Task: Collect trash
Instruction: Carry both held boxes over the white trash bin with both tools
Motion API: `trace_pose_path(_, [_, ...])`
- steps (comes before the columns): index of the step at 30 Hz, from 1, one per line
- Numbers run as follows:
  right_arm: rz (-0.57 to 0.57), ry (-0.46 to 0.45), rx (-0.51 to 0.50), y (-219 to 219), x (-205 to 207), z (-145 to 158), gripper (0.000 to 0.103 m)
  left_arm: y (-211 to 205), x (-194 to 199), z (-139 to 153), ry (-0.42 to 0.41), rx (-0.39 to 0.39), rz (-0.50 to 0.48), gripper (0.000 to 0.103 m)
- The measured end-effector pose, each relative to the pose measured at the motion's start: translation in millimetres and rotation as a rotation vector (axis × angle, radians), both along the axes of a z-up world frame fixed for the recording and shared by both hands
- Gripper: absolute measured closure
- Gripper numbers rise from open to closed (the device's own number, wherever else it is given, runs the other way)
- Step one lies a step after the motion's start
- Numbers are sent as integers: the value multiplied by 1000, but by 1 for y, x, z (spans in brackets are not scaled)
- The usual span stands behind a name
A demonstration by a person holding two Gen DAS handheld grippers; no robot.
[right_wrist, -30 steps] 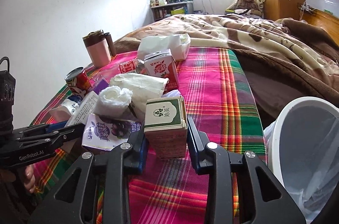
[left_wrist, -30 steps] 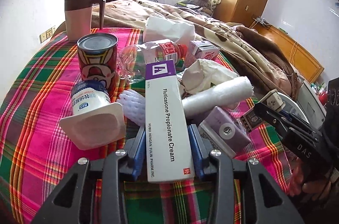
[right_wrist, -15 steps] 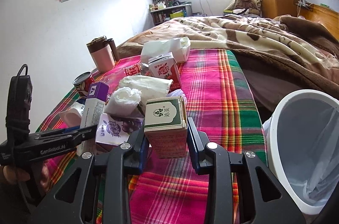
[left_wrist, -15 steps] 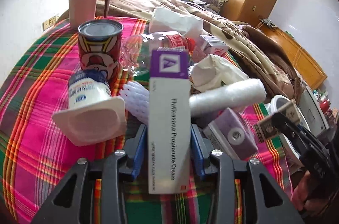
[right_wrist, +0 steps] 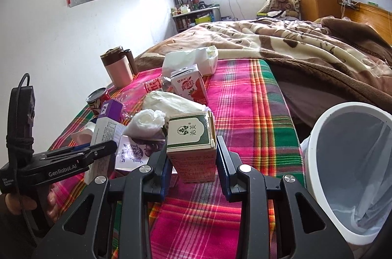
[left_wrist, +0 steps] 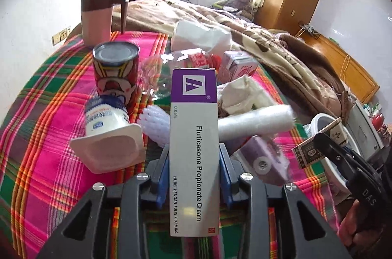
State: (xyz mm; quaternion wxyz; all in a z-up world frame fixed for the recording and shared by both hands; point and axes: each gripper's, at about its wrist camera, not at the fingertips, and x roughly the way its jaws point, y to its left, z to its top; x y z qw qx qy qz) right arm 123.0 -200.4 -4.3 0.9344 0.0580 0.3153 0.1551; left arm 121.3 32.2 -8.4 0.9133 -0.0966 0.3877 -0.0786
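A long white and purple cream box point(left_wrist: 193, 136) sits between the blue pads of my left gripper point(left_wrist: 194, 156). The jaws are closing and the pads press its sides. Its far end points up over the trash heap. My right gripper point(right_wrist: 191, 151) is shut on a small green-topped box point(right_wrist: 191, 134), held just above the plaid cloth point(right_wrist: 245, 112). A white bin point(right_wrist: 316, 136) with a clear liner stands to the right of it, below the table edge. The left wrist view shows the right gripper point(left_wrist: 325, 143) at the right, in front of the bin point(left_wrist: 318, 118).
The heap holds a red can point(left_wrist: 115, 72), a tipped yogurt cup point(left_wrist: 107, 134), a clear bottle point(left_wrist: 169, 70), a white roll point(left_wrist: 254, 121), a strawberry milk carton point(right_wrist: 189, 85) and a purple carton point(right_wrist: 134, 156). A pink mug point(left_wrist: 96, 18) stands far left. A brown blanket point(right_wrist: 294, 43) lies behind.
The cream box has straightened between the left jaws and its far end has risen off the heap. The right gripper keeps its hold on the small box, and more of the bin shows.
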Motion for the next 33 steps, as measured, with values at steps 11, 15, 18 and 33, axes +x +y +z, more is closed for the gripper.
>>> trace_pose_path(11, [-83,-63,33,-35,-16,26,69,-41,-20,44,-115,14,-94,66])
trace_pose_path(15, [-135,-78,33,-55,-20,33,69,-66,-21,53,-143,23,-149,66])
trace_pose_path(18, [-178,-82,35,-71,-23,37,69,-85,-19,58,-153,23,-195,66])
trace_pose_path(33, [-379,-12,33,-154,-28,20,69,-202,-3,53,-133,-26,-454,66])
